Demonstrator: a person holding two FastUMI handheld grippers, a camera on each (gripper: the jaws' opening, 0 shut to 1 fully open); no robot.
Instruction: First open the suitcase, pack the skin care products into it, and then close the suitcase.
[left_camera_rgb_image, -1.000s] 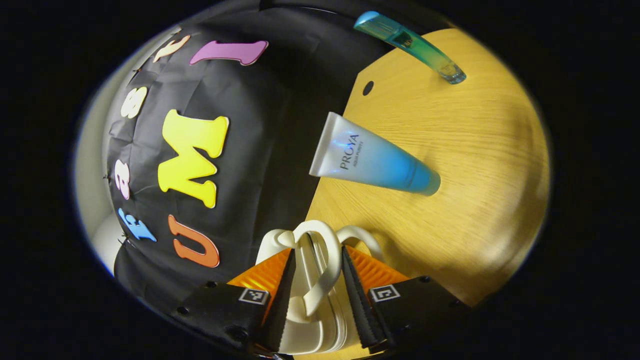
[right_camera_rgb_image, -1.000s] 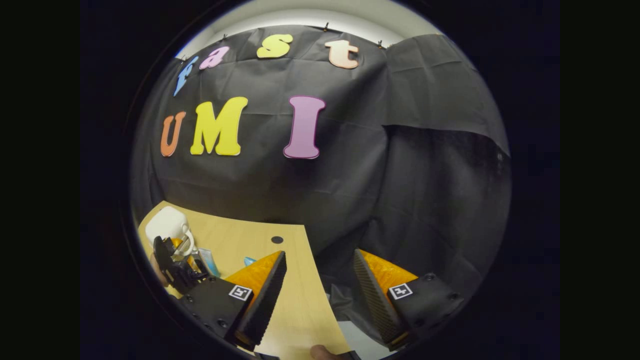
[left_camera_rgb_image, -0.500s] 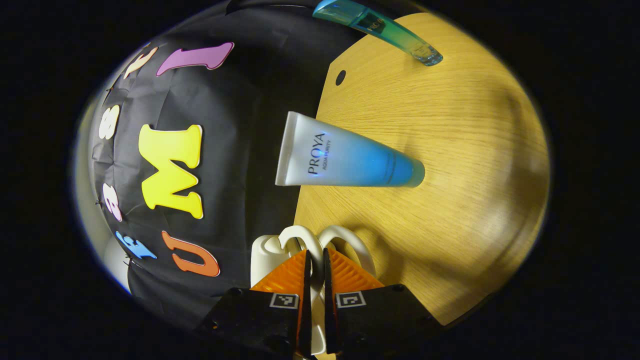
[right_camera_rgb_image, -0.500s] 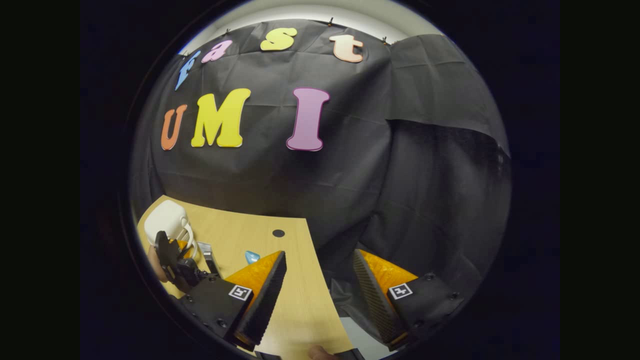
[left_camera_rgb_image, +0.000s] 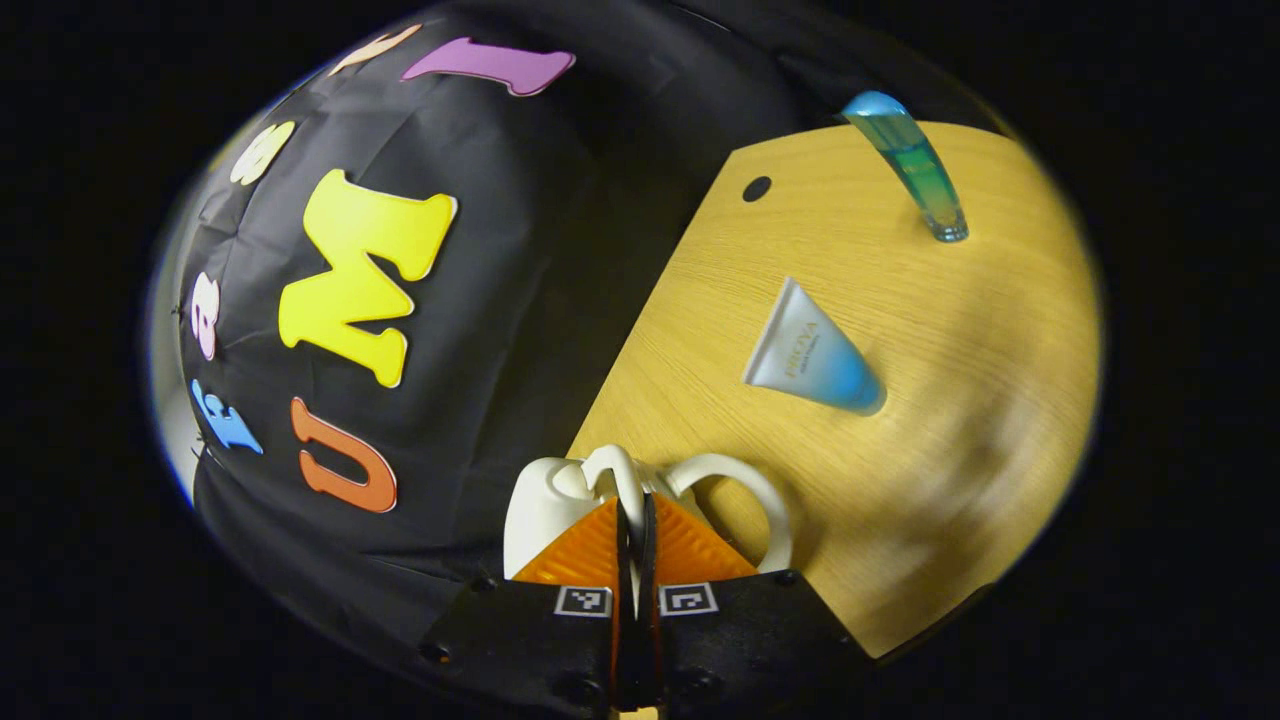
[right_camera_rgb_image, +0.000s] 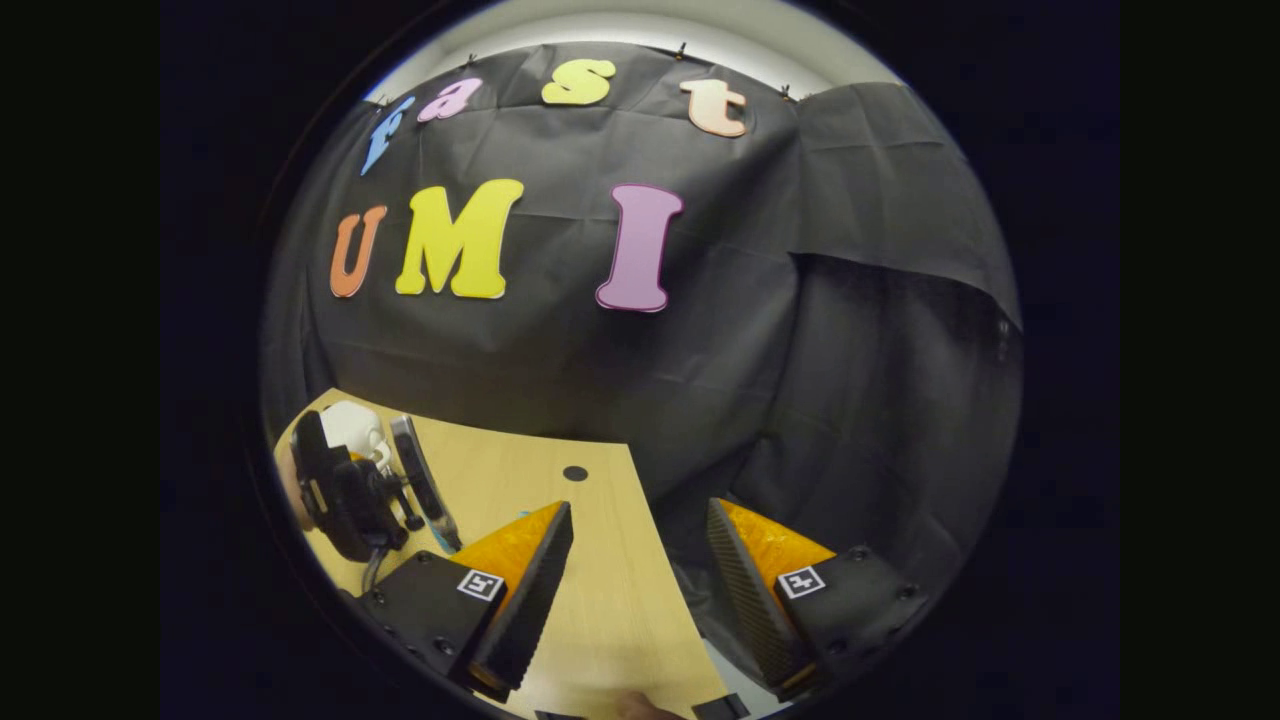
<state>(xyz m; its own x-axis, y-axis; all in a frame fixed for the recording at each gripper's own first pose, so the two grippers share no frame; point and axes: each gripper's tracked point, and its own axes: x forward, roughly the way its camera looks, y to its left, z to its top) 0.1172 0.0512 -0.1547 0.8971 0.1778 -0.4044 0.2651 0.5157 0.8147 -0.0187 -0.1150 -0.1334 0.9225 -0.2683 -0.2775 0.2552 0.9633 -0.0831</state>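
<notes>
While the small white suitcase (left_camera_rgb_image: 545, 500) stands at the near edge of the wooden table (left_camera_rgb_image: 960, 430), the left gripper (left_camera_rgb_image: 636, 520) has its two fingers pressed together on one of the case's white looped handles (left_camera_rgb_image: 618, 470), the second loop (left_camera_rgb_image: 745, 495) arching free just beside it. Farther out on the tabletop a white-to-blue skin care tube (left_camera_rgb_image: 812, 352) stands on its cap, tilted in the view, and well beyond it a slimmer blue-green tube (left_camera_rgb_image: 912, 165) stands near the far edge. A round hole (left_camera_rgb_image: 757, 188) marks the table by the black cloth wall (left_camera_rgb_image: 560, 300). In the right gripper view, the right gripper (right_camera_rgb_image: 638, 575) hangs with fingers wide apart, gripping nothing, over the table's corner, with the left gripper and suitcase seen far to its left
</notes>
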